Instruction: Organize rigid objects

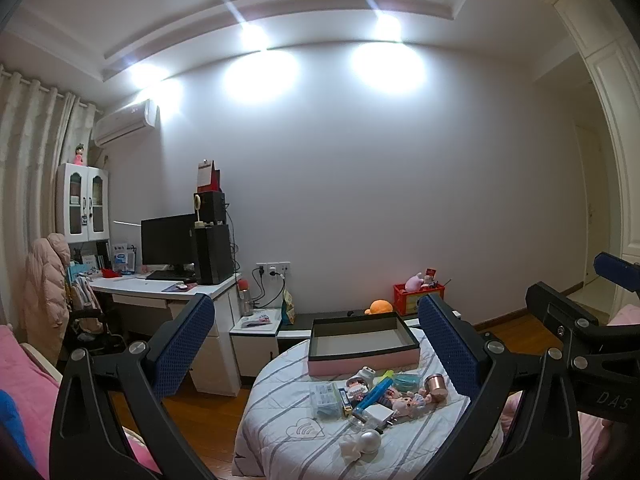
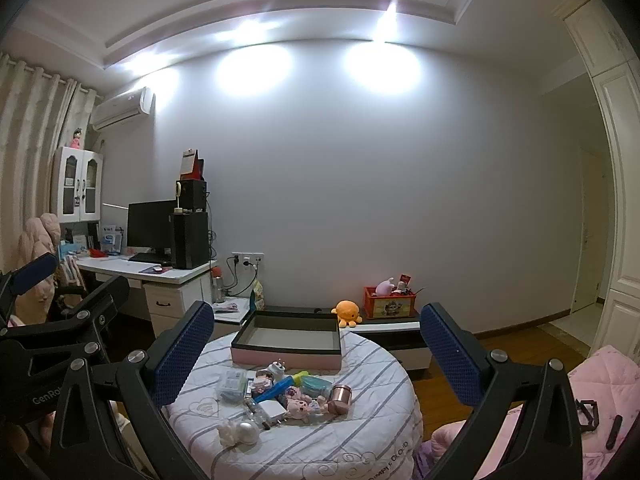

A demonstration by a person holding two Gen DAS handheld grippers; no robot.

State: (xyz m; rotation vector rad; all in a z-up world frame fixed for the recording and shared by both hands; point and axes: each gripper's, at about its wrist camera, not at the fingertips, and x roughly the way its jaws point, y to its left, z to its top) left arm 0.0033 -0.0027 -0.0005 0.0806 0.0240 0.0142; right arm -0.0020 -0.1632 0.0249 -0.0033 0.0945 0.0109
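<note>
Both claws, left (image 1: 316, 344) and right (image 2: 312, 344), hang level with jaws wide apart, holding nothing. Ahead, on the round table (image 2: 360, 448), lies a white ball (image 2: 247, 432), then a heap of small things (image 2: 288, 392), perhaps a charger and dolls. Beyond them sits the open box (image 2: 289, 350), and past it the orange plush (image 2: 347, 312).

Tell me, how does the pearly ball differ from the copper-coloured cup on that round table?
The pearly ball is round and silvery white; the copper cup is a pinkish metal cylinder. The ball sits at the pile's near edge, beside a white lump; the cup lies further right, tipped over. Both are small, shiny, and outside the box.
</note>
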